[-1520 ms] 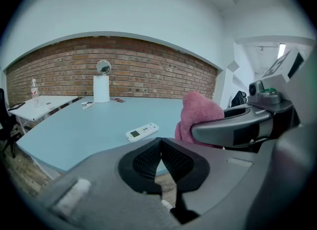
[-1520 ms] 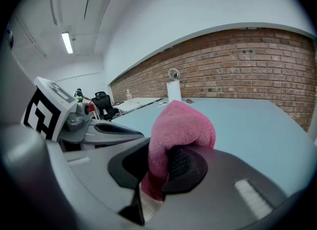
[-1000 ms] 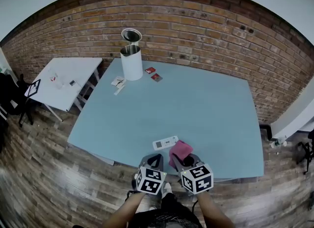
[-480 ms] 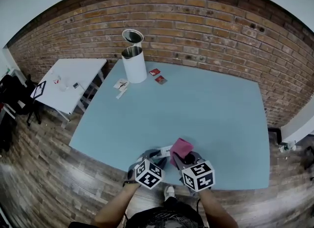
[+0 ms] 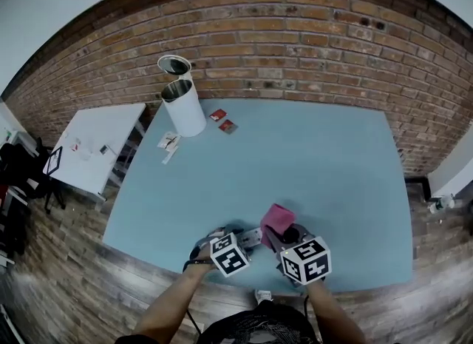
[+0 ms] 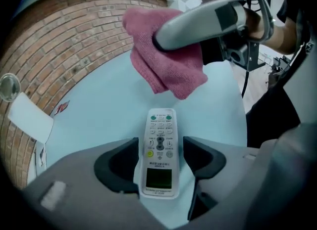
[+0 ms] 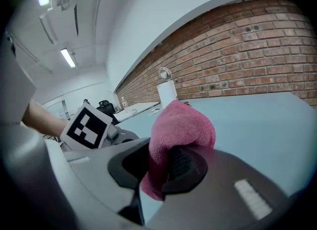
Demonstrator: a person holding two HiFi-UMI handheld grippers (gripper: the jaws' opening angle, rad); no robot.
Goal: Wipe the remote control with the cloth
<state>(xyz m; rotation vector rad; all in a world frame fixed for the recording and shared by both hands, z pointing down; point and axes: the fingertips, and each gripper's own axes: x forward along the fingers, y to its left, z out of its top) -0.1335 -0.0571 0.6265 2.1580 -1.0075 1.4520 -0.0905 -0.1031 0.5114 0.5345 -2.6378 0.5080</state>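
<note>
We see a brick wall [image 5: 295, 39] arching across the top of the head view, and below it a pale blue table [image 5: 325, 157] filling the middle. A white side table [image 5: 96, 143] stands at the left edge. A white bin [image 5: 185, 107] with its lid raised sits at the blue table's upper left corner. At the bottom centre we hold both grippers close together. Our right gripper [image 7: 161, 167] has its jaws clamped on the pink cloth [image 7: 181, 125], which bunches up above them. Our left gripper [image 6: 159, 161] points down, its jaws having just been opening and now spread wide. The white remote control [image 6: 159, 140] lies flat on the table between them, buttons up, unsqueezed. Two small red packets [image 5: 223, 120] lie just right of the bin.
</note>
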